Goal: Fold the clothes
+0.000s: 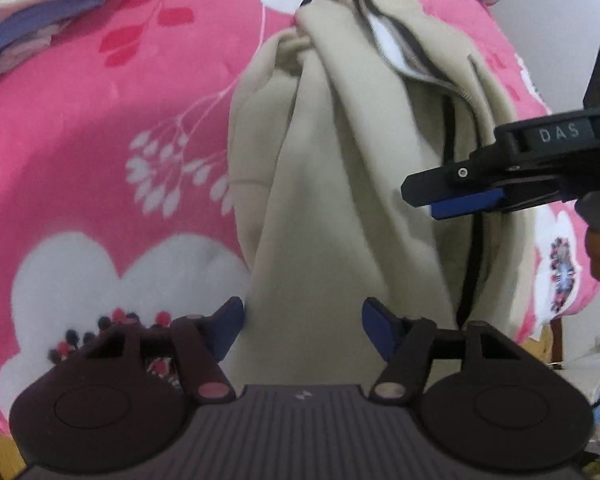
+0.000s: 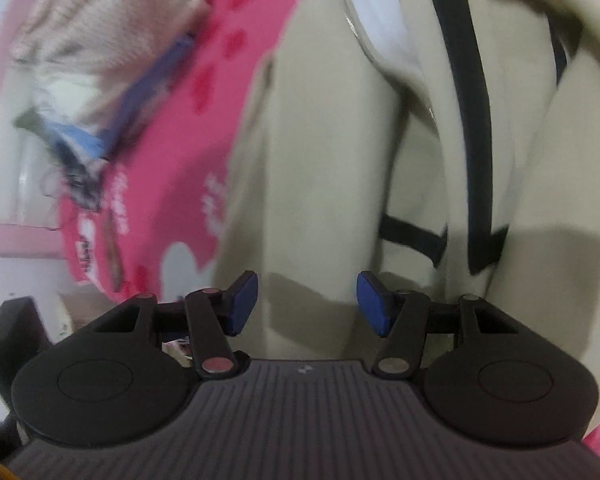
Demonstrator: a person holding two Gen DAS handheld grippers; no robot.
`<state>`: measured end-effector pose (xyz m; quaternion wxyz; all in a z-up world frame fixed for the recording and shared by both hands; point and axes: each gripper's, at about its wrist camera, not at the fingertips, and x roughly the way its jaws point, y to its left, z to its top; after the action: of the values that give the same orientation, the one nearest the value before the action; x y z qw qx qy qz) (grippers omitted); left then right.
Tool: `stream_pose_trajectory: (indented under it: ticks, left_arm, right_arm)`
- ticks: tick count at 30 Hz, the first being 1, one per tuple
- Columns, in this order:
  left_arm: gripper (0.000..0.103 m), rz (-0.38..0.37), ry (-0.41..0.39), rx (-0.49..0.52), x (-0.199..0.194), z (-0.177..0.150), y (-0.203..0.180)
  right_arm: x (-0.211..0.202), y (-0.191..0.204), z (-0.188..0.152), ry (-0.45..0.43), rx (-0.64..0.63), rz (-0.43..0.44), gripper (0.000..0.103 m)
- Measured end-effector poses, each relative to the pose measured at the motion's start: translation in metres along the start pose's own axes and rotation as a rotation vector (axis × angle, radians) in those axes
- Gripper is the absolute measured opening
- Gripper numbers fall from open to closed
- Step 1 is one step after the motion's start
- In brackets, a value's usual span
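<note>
One beige jacket (image 1: 340, 208) — two grippers — one blanket (image 1: 100, 120)

Soft cloth, matt plastic

Beige fleecy cloth jacket (image 1: 340, 184) on pink floral plush bedspread (image 1: 100, 120); matt black plastic tongs (image 1: 302, 326), centre bottom.

Beige garment (image 1: 340, 200), black trim; pink floral blanket (image 1: 100, 140).

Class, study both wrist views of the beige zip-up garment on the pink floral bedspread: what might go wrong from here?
1. Both the left gripper and right gripper are open with nothing held, so the bunched beige garment may stay creased if folded as it lies.
2. Its black zipper runs near the bedspread edge; a pull might drag fabric off.
3. The right gripper's view is blurred, so a grasp may miss.
</note>
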<state>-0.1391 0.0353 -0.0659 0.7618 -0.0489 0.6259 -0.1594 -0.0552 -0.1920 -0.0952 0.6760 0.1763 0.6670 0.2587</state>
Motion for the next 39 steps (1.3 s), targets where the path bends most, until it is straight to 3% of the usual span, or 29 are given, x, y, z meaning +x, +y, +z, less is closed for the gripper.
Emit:
stream_pose_trajectory:
  ticks: [3,5,6,7,10,12,16,20,21,23,25,27,28,29,31,33,39]
  left_arm:
    - [0.046,-0.003,0.008,-0.004,0.006,-0.001,-0.001]
    - [0.019,-0.008,0.012,-0.008,0.009,-0.002,-0.002]
    - [0.015,-0.01,0.014,-0.01,0.01,-0.002,-0.003]
    - [0.009,-0.013,0.016,-0.012,0.012,-0.002,-0.004]
    - [0.007,-0.083,-0.011,-0.039,-0.002,-0.001,0.003]
    - [0.007,-0.143,-0.057,-0.07,-0.02,0.005,0.012]
    - [0.006,-0.19,-0.189,-0.114,-0.06,0.031,0.037]
    - [0.006,-0.238,-0.322,-0.159,-0.1,0.057,0.062]
    - [0.006,-0.22,-0.36,-0.158,-0.109,0.067,0.07]
    - [0.006,-0.152,-0.44,-0.142,-0.127,0.091,0.085]
    - [0.011,-0.001,-0.486,-0.057,-0.132,0.114,0.091]
    - [0.034,0.148,-0.52,0.01,-0.132,0.134,0.097]
    - [0.05,0.175,-0.525,-0.004,-0.128,0.139,0.101]
    - [0.054,0.188,-0.527,-0.023,-0.124,0.143,0.104]
    - [0.057,0.194,-0.514,-0.051,-0.114,0.144,0.103]
    - [0.062,0.201,-0.49,-0.051,-0.107,0.136,0.101]
    - [0.064,0.168,-0.439,-0.033,-0.094,0.115,0.093]
  right_arm:
    - [0.01,-0.002,0.001,0.021,0.008,-0.034,0.053]
    - [0.015,-0.003,0.002,0.032,0.01,-0.043,0.051]
    - [0.016,-0.003,0.003,0.036,0.013,-0.043,0.043]
    - [0.013,-0.001,0.005,0.031,0.019,-0.017,0.028]
    - [0.005,0.003,0.01,0.014,0.037,0.061,0.007]
    - [-0.001,0.006,0.013,0.004,0.049,0.114,0.006]
    - [-0.012,0.012,0.021,-0.02,0.075,0.222,0.005]
    - [-0.011,0.037,0.058,-0.1,0.12,0.397,0.005]
    - [-0.009,0.045,0.07,-0.122,0.123,0.438,0.005]
    - [-0.004,0.063,0.097,-0.164,0.11,0.506,0.005]
    - [-0.001,0.082,0.126,-0.202,0.064,0.542,0.006]
    - [0.005,0.101,0.155,-0.237,-0.01,0.507,0.01]
    - [0.011,0.105,0.165,-0.22,-0.032,0.492,0.013]
    - [0.014,0.101,0.172,-0.216,-0.014,0.478,0.016]
    - [0.019,0.092,0.185,-0.21,0.022,0.451,0.037]
    - [0.012,0.076,0.182,-0.231,0.066,0.434,0.048]
    - [-0.048,0.026,0.157,-0.303,0.097,0.296,0.053]
